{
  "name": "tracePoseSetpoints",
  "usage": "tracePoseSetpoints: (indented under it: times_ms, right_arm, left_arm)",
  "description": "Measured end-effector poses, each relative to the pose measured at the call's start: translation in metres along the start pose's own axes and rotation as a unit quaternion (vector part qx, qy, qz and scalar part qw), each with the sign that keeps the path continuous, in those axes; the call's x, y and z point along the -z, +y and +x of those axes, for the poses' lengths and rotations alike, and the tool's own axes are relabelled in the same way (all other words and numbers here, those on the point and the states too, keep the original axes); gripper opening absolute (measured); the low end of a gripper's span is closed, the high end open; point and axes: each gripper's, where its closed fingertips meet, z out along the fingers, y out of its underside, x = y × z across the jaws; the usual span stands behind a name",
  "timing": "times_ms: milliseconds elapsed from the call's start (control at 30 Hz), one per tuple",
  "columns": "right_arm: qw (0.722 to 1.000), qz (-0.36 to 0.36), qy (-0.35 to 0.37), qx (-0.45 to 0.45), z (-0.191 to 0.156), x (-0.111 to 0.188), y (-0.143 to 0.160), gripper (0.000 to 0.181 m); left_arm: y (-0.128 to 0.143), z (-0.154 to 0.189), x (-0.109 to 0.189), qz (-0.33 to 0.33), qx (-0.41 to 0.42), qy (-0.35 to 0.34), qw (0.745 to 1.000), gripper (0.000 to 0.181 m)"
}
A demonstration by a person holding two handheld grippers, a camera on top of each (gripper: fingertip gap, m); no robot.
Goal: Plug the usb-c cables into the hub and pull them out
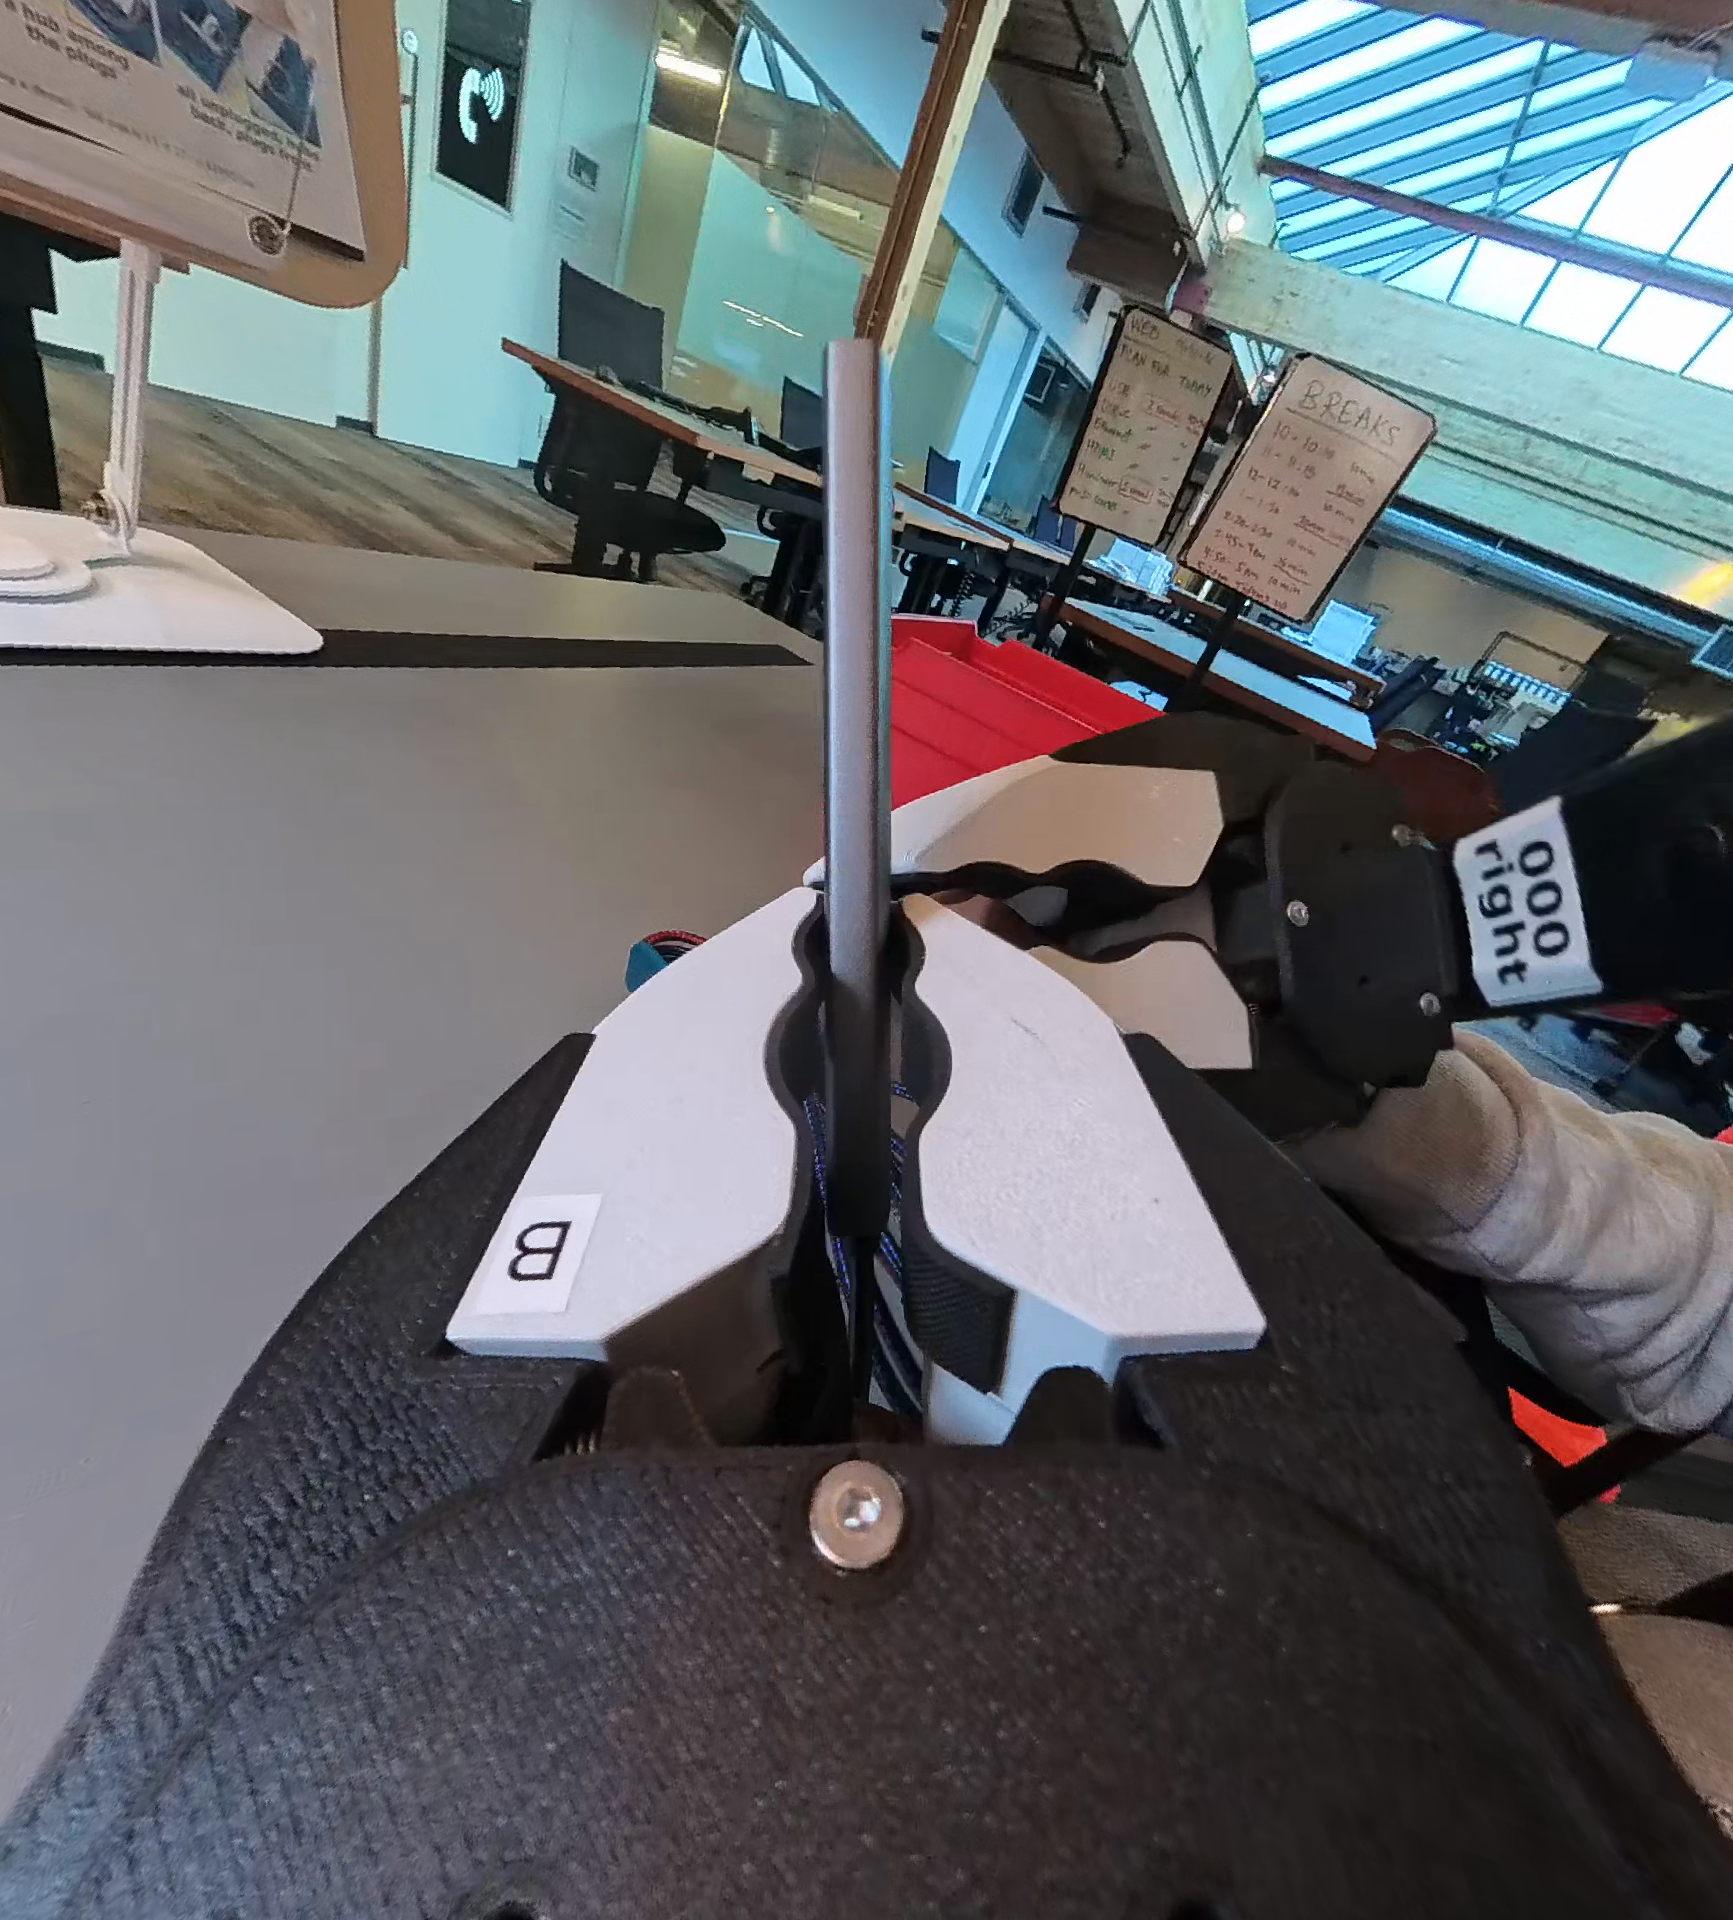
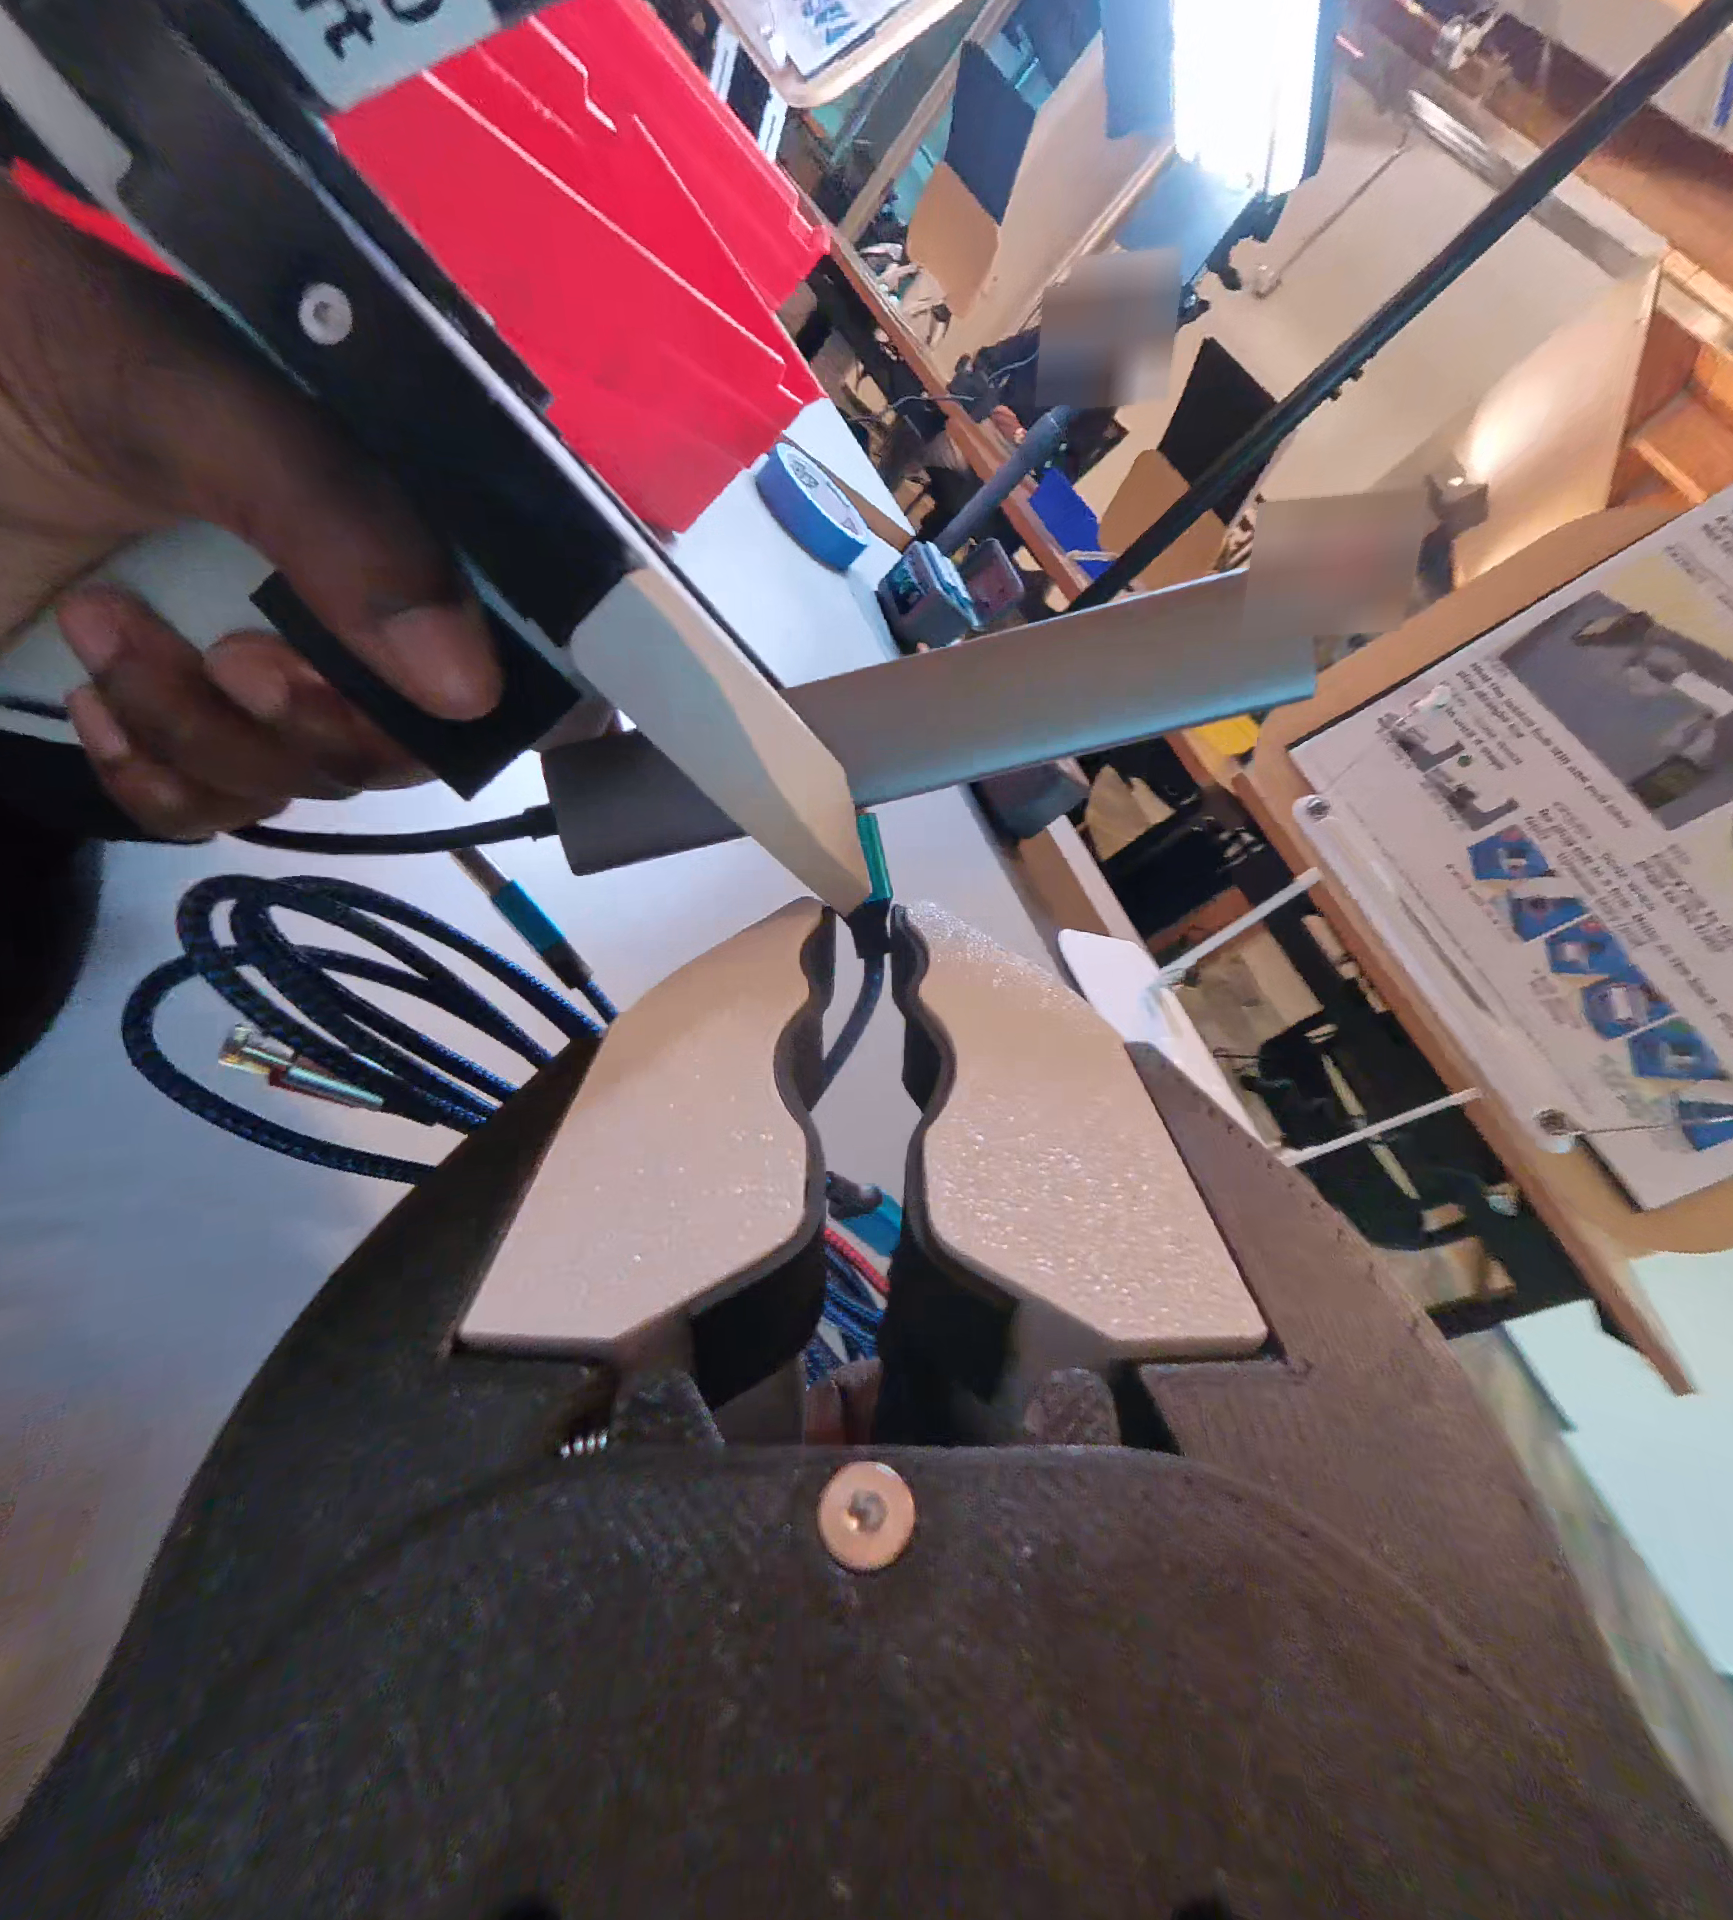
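Above the grey table point(image 1: 218, 935), the left tongs point(image 1: 857, 935) are pressed tight on the hub point(image 1: 854, 644), a thin grey slab held on edge so that it juts out past the tips. In the right wrist view the same hub point(image 2: 1049, 696) shows its broad flat side, with a black lead running from its near end toward the hand point(image 2: 114, 499) that holds the left tool.

The right tongs point(image 2: 862, 925) pinch a dark braided cable point(image 2: 857, 1013) just behind its plug. The green plug point(image 2: 874, 857) stands right at the hub's lower edge, beside the tip of a left finger; whether it is seated in a port cannot be told.

On the table to the left, more blue-black braided cables point(image 2: 322, 997) lie coiled, with a blue-sleeved plug point(image 2: 529, 914) and silver plugs point(image 2: 296, 1070) loose among them. Farther off sit a red bin point(image 2: 633, 260) and a roll of blue tape point(image 2: 810, 499). A board with printed instruction sheets point(image 2: 1620, 831) stands on white legs to the right.
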Motion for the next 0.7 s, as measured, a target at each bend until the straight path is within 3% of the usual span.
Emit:
tracePoseSetpoints:
  times_ms: [167, 300, 500, 567, 700]
  right_arm:
    - [1.000, 0.013, -0.004, 0.022, -0.006, -0.001, -0.003, 0.022]
    - [0.998, -0.012, 0.006, 0.057, -0.006, -0.002, 0.002, 0.010]
    - [0.999, -0.044, -0.006, -0.004, -0.002, -0.001, 0.014, 0.010]
    - [0.997, -0.056, -0.007, -0.052, 0.003, -0.001, 0.019, 0.010]
    - [0.986, -0.073, -0.019, -0.149, 0.006, -0.002, 0.025, 0.010]
  left_arm:
    - [0.004, -0.001, -0.001, -0.016, 0.015, 0.004, 1.000, 0.009]
    - [0.008, 0.000, -0.003, -0.031, 0.031, 0.012, 0.999, 0.010]
    - [-0.002, -0.003, 0.005, 0.001, 0.049, 0.020, 0.999, 0.015]
    - [0.001, -0.006, 0.004, -0.014, 0.012, 0.001, 1.000, 0.021]
    - [0.015, -0.015, -0.002, -0.070, -0.188, -0.090, 0.975, 0.034]
